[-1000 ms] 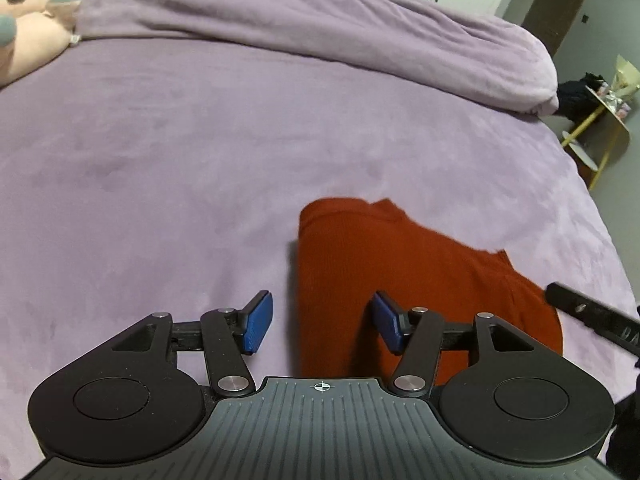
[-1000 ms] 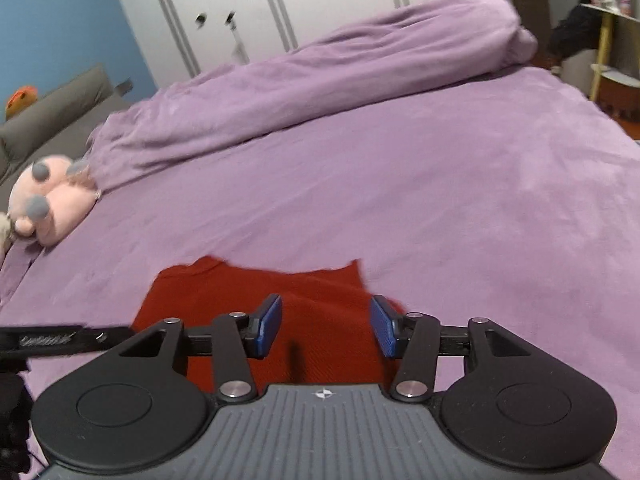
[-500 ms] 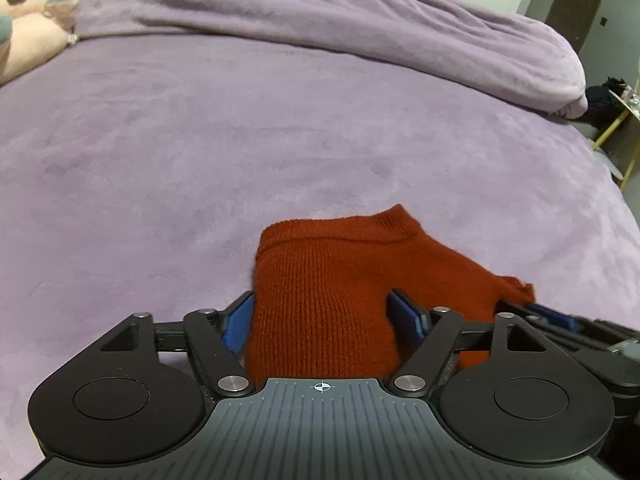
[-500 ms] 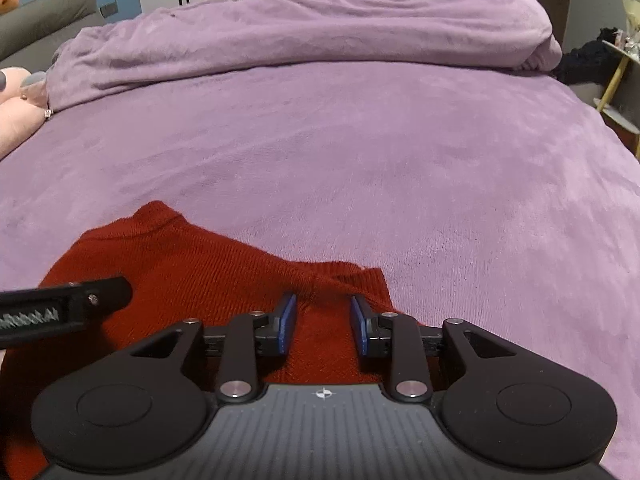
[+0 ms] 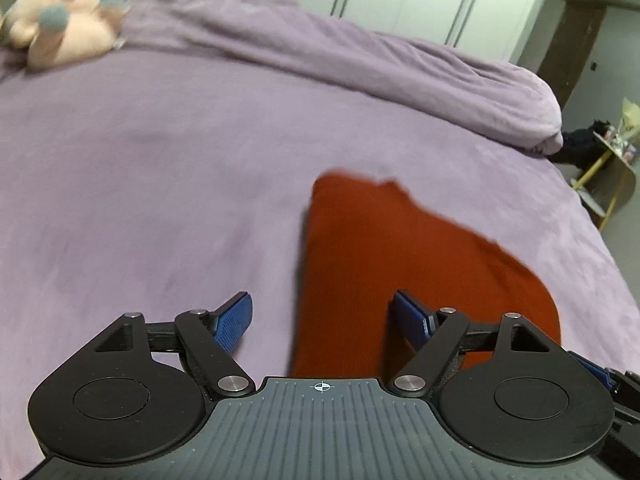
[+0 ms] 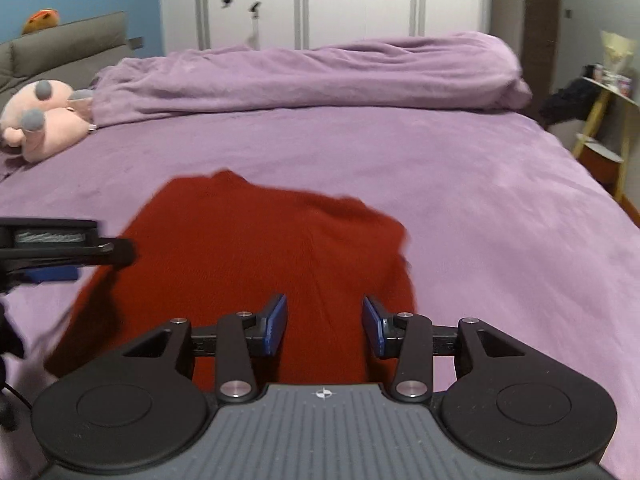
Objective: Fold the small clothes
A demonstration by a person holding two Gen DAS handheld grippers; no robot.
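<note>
The left gripper (image 5: 322, 320) is hovering with jaws just opened wide, straddling the near left edge of the red knit garment (image 5: 400, 256); the right gripper (image 6: 324, 326), jaws reopening half-wide and empty, is hanging over its right part, the garment lying flat, running away across the purple bed (image 6: 440, 168)

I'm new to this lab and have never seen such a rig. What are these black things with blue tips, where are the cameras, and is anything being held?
They are two hand-held grippers, each with a fisheye camera looking along its jaws. One picture is from the left gripper, the other from the right gripper. A rust-red knitted garment lies on a purple bed, with a pink plush toy and a bunched duvet beyond. Both jaws have just been opening, stand apart above the cloth, and hold nothing.
</note>
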